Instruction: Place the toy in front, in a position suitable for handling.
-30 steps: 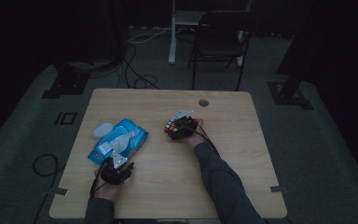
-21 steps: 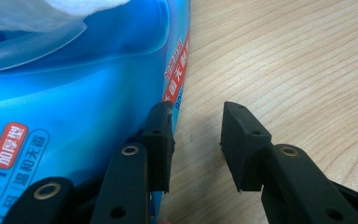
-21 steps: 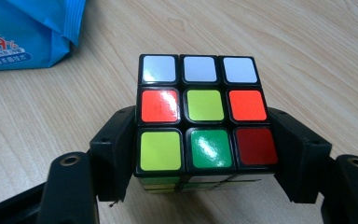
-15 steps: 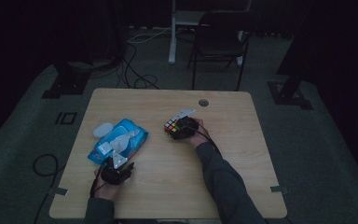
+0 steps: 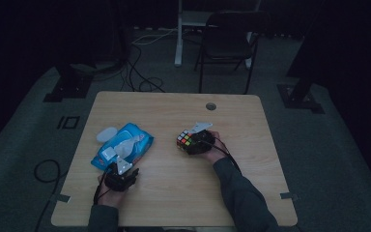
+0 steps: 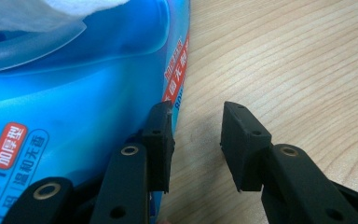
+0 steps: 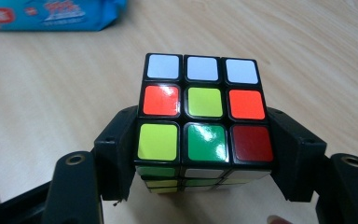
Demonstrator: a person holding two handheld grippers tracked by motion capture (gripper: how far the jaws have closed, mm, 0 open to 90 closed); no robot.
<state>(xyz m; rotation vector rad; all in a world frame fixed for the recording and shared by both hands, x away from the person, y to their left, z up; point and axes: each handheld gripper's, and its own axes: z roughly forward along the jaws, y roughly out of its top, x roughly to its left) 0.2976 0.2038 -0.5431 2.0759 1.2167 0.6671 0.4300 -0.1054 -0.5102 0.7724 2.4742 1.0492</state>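
Observation:
A Rubik's cube [image 5: 185, 139] sits right of the table's middle, and my right gripper [image 5: 195, 143] is shut on it. In the right gripper view the two black jaws press the cube's [image 7: 204, 102] lower sides; they have just been closing on it. A blue pack of wet wipes [image 5: 125, 145] with a white wipe sticking out lies at the left. My left gripper [image 5: 121, 170] stands at the pack's near edge. In the left gripper view it [image 6: 196, 140] is open, one jaw against the pack [image 6: 74, 84] and bare wood between the jaws.
The wooden table [image 5: 174, 193] has a cable hole [image 5: 210, 106] near its far edge. A small white lid-like object [image 5: 107, 134] lies left of the pack. A dark chair [image 5: 227, 43] and floor cables [image 5: 140, 72] are beyond the table.
The right gripper has closed on the cube and shifted with it a little toward the near side. The left gripper and the pack have stayed put.

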